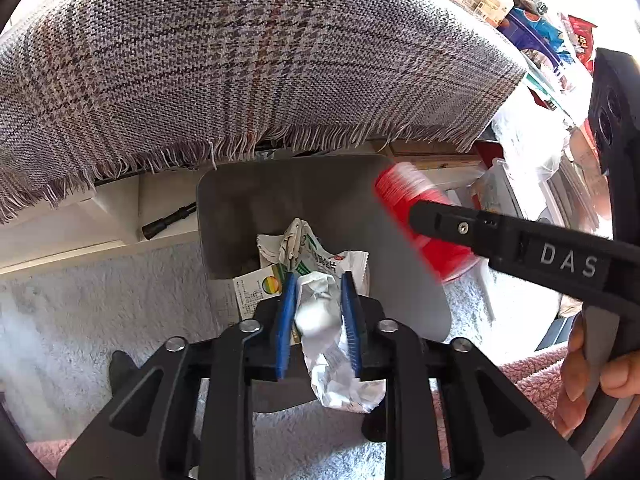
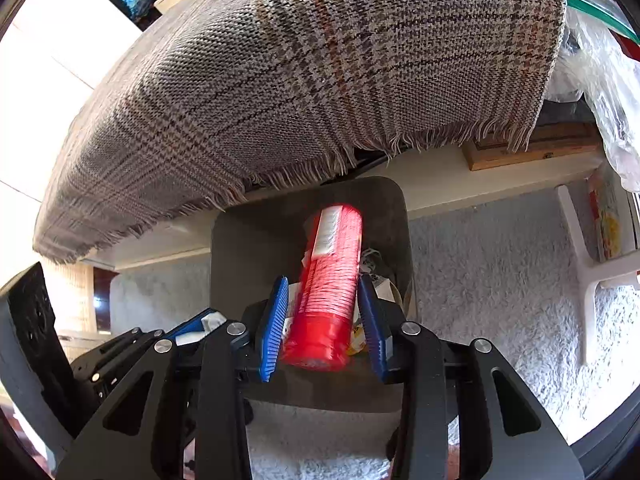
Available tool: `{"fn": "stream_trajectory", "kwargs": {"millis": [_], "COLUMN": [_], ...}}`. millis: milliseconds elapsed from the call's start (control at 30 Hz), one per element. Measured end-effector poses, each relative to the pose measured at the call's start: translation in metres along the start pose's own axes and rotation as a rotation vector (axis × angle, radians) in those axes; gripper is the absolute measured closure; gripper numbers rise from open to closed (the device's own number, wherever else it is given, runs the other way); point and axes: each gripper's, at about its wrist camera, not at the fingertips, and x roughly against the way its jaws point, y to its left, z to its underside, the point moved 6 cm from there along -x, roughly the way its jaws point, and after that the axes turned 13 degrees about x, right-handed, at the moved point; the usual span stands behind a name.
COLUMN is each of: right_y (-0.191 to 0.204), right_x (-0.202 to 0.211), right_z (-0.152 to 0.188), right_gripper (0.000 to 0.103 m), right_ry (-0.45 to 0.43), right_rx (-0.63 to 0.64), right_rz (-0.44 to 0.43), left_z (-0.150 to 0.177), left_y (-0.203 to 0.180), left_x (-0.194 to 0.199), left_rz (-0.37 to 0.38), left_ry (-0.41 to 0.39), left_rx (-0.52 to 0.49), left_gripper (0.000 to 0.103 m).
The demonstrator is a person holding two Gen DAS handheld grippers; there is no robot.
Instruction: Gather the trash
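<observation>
A pale shaggy carpet (image 1: 80, 312) covers the floor, and a grey plaid cloth with a frayed fringe (image 1: 240, 60) hangs over a low surface across the far side. Just near of the fringe stands a grey bin with rounded corners (image 1: 248, 208), seen from above.

At the far left, on a white ledge under the cloth, lies a small black tube-shaped object (image 1: 168, 220). Inside the bin are crumpled wrappers (image 1: 308, 252), white with green print, and a flat white carton bearing a round orange and green mark (image 1: 256, 292); its small print is too fine to read.

The left gripper (image 1: 318, 304) hangs over the near part of the bin, pointing steeply down. Between its blue pads (image 1: 286, 320) is a crumpled white and silver wrapper (image 1: 332, 344), its long axis running near to far along the fingers, the near end trailing out below them. The pads stand close on either side of it; whether they press on it cannot be told.

To the right, the right gripper (image 2: 322, 320) also points down over the bin. Its blue pads (image 2: 274, 328) are clamped on a red cylindrical sleeve of stacked items (image 2: 328, 288). Its long axis runs near to far, the far end tipped toward the fringe, and it sits above the bin opening. A white label strip (image 2: 328, 232) runs along it, too blurred to read. In the left wrist view, the right gripper's black arm carries the white letters "DAS", and a hand (image 1: 592, 376) grips its handle at the right edge.

At the far right lie colourful snack packets (image 1: 536, 32), a clear plastic bag (image 2: 608, 80) and a wooden box (image 2: 532, 152).
</observation>
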Motion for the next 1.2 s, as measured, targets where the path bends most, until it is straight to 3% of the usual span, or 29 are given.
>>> {"fn": "stream_trajectory", "kwargs": {"millis": [67, 100, 200, 267, 300, 333, 367, 500, 700, 833, 1000, 1200], "right_y": [0.000, 0.000, -0.007, -0.014, -0.018, -0.021, -0.023, -0.030, -0.013, 0.004, 0.025, 0.020], "right_x": [0.001, 0.001, 0.007, 0.012, 0.015, 0.020, 0.024, 0.041, 0.083, 0.115, 0.132, 0.152], "right_z": [-0.002, -0.002, -0.007, -0.010, -0.011, -0.011, -0.012, -0.009, -0.001, 0.011, 0.026, 0.047], "right_gripper": [0.060, 0.049, 0.038, 0.017, 0.008, 0.004, 0.003, 0.003, 0.003, 0.003, 0.003, 0.003], "right_ry": [-0.002, -0.005, -0.029, -0.050, -0.063, -0.079, -0.087, -0.128, -0.287, -0.429, -0.500, -0.558], "right_rx": [-0.002, -0.004, -0.009, -0.015, -0.019, -0.024, -0.023, -0.032, 0.026, 0.103, 0.204, 0.158], "right_rz": [0.008, 0.012, 0.051, 0.096, 0.121, 0.148, 0.168, 0.207, 0.179, 0.194, 0.224, 0.248], "left_z": [-0.001, -0.001, -0.002, -0.003, -0.003, -0.003, -0.003, -0.005, -0.004, 0.001, 0.014, 0.029], "left_y": [0.001, 0.002, 0.005, 0.008, 0.009, 0.010, 0.010, 0.017, 0.012, 0.010, 0.005, 0.011], "left_x": [0.000, 0.001, 0.006, 0.012, 0.016, 0.021, 0.025, 0.055, 0.100, 0.138, 0.181, 0.199], "left_rz": [-0.004, -0.008, -0.016, -0.023, -0.021, -0.019, -0.019, -0.028, -0.044, -0.082, -0.093, -0.079], "left_ry": [-0.003, -0.004, -0.020, -0.039, -0.052, -0.065, -0.078, -0.181, -0.325, -0.474, -0.639, -0.702], "left_rx": [0.002, 0.004, 0.002, 0.001, 0.001, -0.006, -0.013, -0.017, -0.066, -0.119, -0.175, -0.160], "left_gripper": [0.072, 0.070, 0.057, 0.041, 0.039, 0.036, 0.026, 0.009, 0.008, 0.008, 0.008, 0.008]}}
